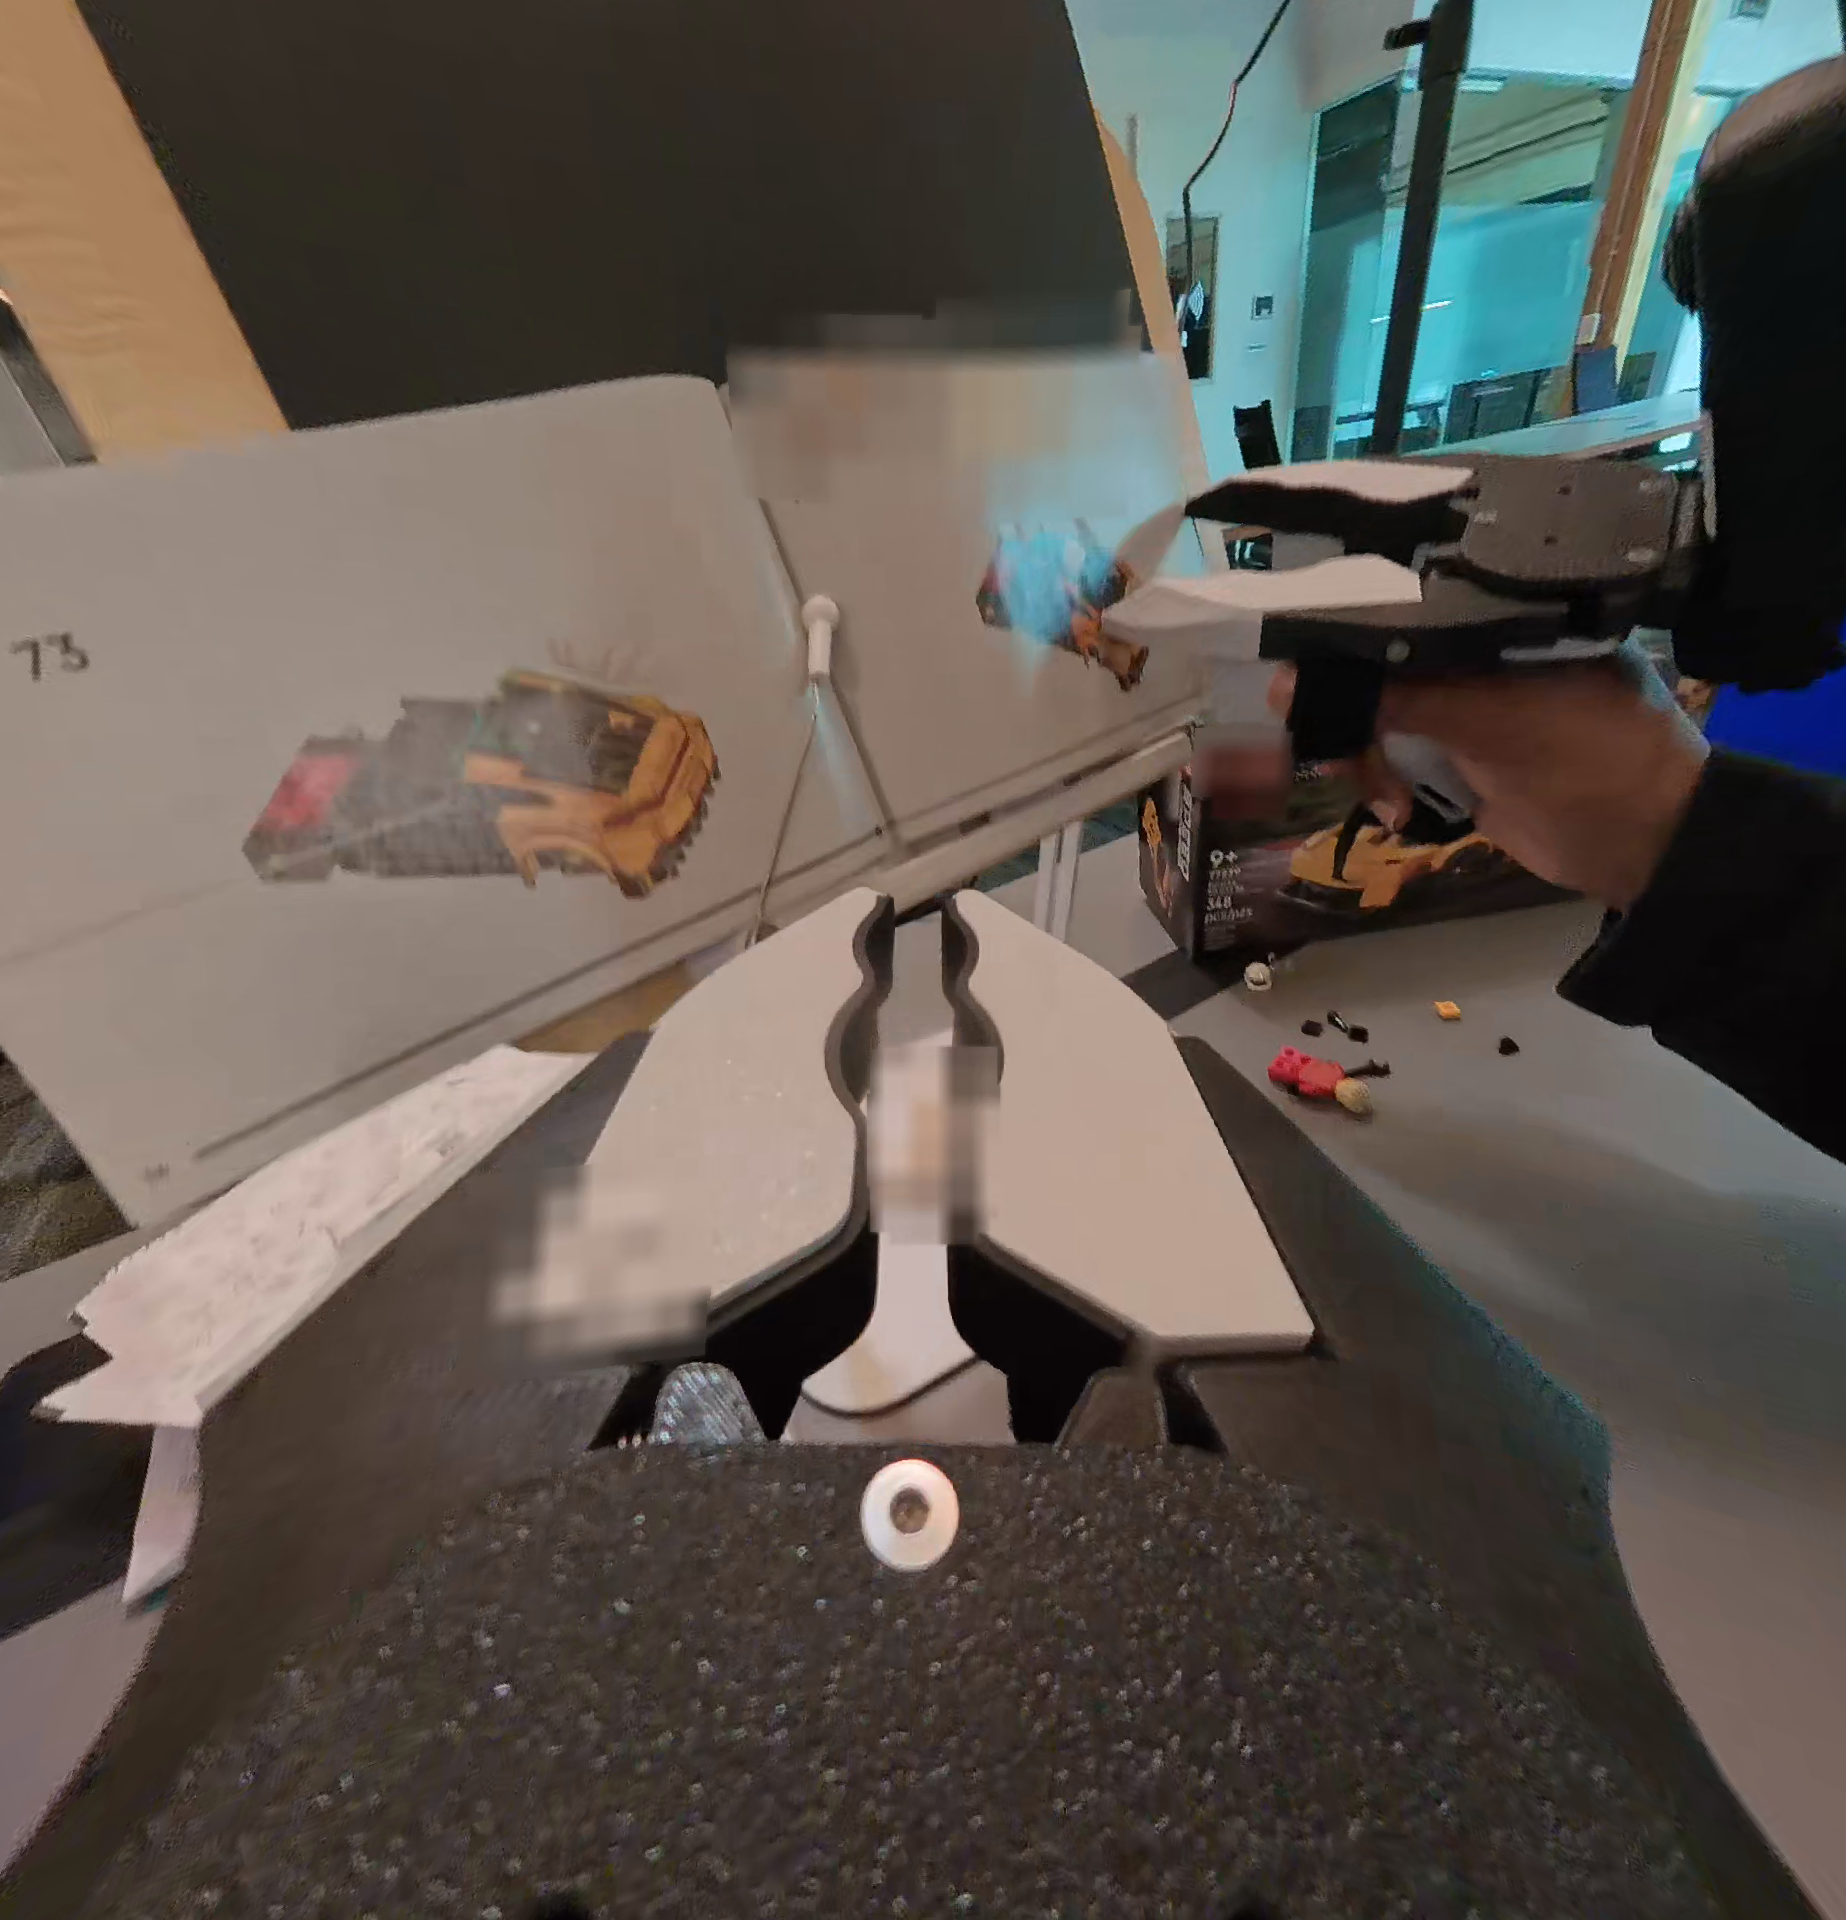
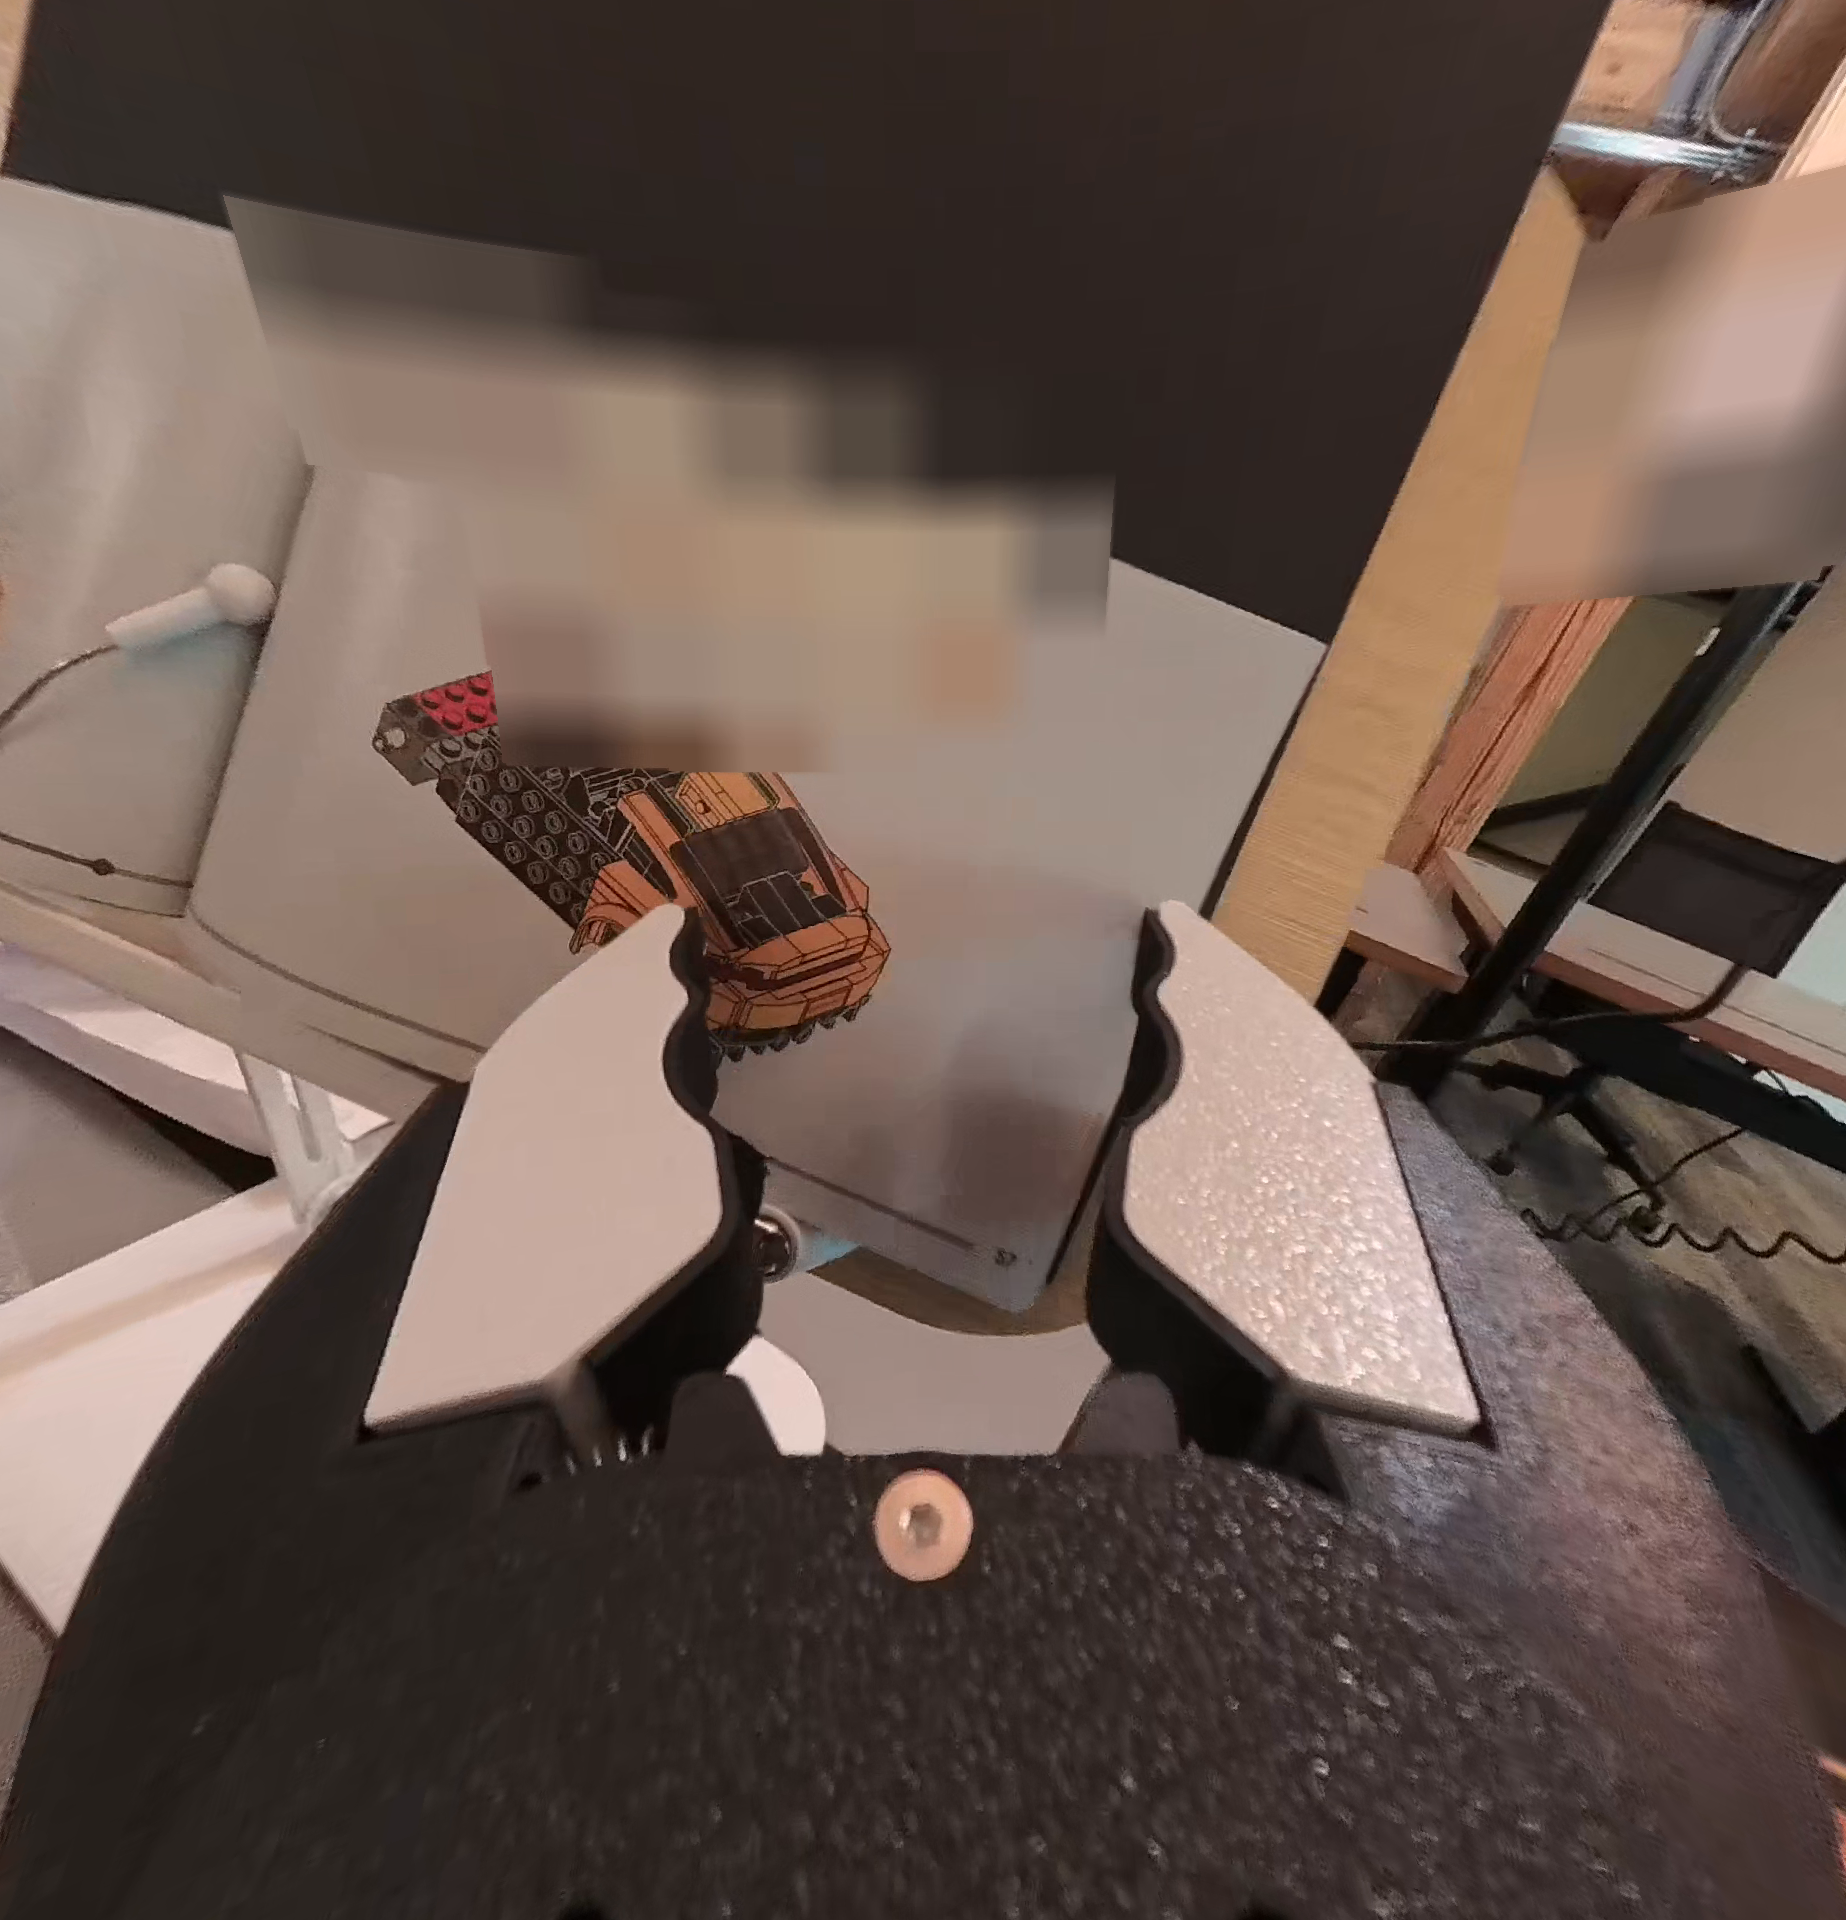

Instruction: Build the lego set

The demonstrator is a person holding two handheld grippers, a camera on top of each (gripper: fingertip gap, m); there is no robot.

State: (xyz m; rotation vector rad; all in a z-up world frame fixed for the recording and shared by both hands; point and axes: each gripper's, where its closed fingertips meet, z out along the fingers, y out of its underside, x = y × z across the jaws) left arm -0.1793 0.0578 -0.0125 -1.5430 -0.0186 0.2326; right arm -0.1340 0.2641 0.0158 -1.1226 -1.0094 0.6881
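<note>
Above the worktop (image 1: 1521, 1195), left gripper (image 1: 917, 920) jaws nearly clenched, empty; right gripper (image 2: 914, 925) jaws released before the propped instruction booklet (image 2: 379, 883); loose bricks (image 1: 1319, 1075) lie apart.

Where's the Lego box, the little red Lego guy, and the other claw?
Lego box (image 1: 1303, 862): left wrist view, on its front face with the yellow car.
Red Lego guy (image 1: 1314, 1075): left wrist view, on his red body.
Right claw (image 1: 1168, 566): left wrist view, between its fingertips.
</note>
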